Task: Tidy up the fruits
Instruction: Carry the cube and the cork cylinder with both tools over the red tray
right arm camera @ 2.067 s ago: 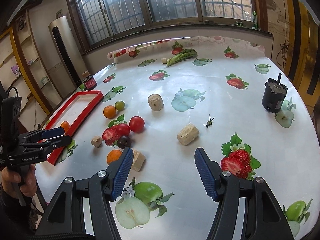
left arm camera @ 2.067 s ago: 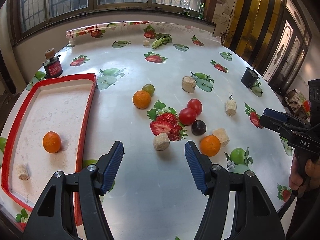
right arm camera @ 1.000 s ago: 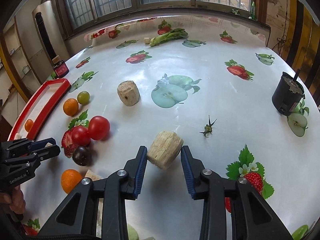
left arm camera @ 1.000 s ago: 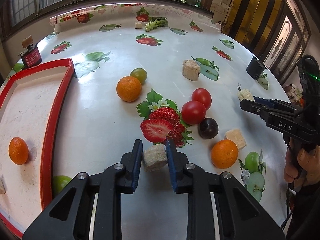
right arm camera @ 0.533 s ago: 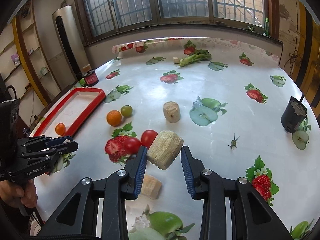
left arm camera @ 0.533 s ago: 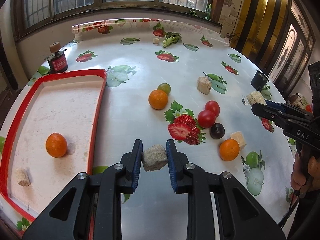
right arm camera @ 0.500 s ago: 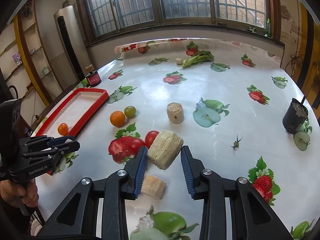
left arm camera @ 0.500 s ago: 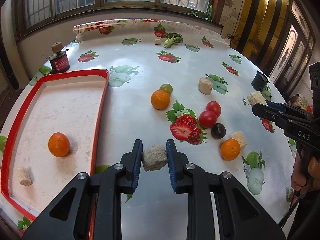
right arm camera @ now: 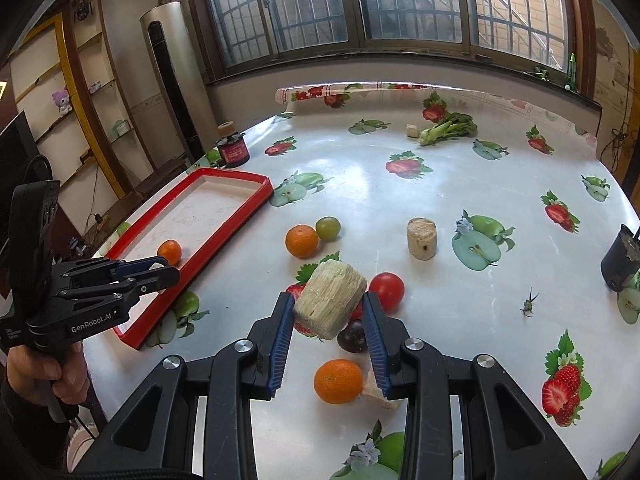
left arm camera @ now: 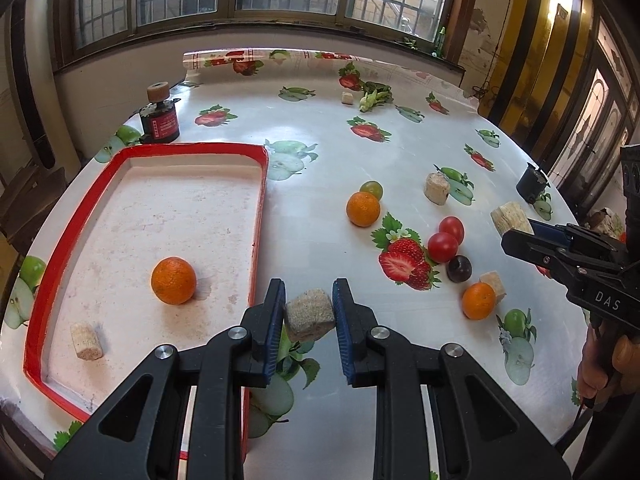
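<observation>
The table (left arm camera: 320,168), under its fruit-printed cloth, carries a red-rimmed tray (left arm camera: 256,216) at the left, with one orange (left arm camera: 173,275) and one pale chunk (left arm camera: 86,340) already inside. Loose on the cloth to the right of the tray lie two more oranges (left arm camera: 363,209), a green grape (left arm camera: 371,189), two tomatoes (left arm camera: 443,247), a dark plum (left arm camera: 459,268) and further pale chunks (left arm camera: 437,188).

The right gripper (right arm camera: 326,312) is clamped on a fibrous cylinder (right arm camera: 330,303) (it looks like a cut cane segment), held off the table above the tomatoes. The left gripper (left arm camera: 309,311) is closed on a smaller chunk (left arm camera: 309,313), also lifted, hanging just beside the tray's near right rim.

The step in hand appears to be carrying both pieces to the tray. To do it well, each piece should clear the raised rim before descending, then be set low on bare tray floor, apart from the orange so nothing gets nudged into rolling. The left hand is nearer and should go first, leaving room so the two tools do not cross. Release only once a piece rests on the floor, since the cylinder may roll.
</observation>
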{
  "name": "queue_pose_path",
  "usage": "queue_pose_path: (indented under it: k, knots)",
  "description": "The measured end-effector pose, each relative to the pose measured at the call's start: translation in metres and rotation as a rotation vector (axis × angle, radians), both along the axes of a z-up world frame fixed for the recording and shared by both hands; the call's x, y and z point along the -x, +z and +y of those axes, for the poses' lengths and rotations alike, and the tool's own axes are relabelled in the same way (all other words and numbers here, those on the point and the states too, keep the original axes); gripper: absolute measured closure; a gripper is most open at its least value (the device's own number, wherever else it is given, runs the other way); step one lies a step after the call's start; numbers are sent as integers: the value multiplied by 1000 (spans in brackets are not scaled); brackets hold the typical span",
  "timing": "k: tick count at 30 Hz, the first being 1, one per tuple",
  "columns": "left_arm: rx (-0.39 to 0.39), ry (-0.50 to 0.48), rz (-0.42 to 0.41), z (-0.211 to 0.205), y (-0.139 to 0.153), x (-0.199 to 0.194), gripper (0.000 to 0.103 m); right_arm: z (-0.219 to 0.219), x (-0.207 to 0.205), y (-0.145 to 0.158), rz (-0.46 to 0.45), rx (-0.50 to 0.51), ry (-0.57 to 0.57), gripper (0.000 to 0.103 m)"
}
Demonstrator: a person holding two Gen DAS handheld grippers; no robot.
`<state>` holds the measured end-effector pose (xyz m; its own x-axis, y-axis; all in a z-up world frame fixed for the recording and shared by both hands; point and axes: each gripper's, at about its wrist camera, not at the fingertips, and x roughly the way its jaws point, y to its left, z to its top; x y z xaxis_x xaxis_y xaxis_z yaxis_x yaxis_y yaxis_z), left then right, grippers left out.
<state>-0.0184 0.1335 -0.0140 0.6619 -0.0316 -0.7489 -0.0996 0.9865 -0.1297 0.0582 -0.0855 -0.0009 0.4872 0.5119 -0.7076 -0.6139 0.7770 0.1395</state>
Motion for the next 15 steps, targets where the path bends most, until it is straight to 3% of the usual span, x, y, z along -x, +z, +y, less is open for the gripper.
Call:
queue_pose_path:
  k: [15]
  knots:
    - [-4,55,-8,24,3,11,81,31,6,0,9,-12,66,67]
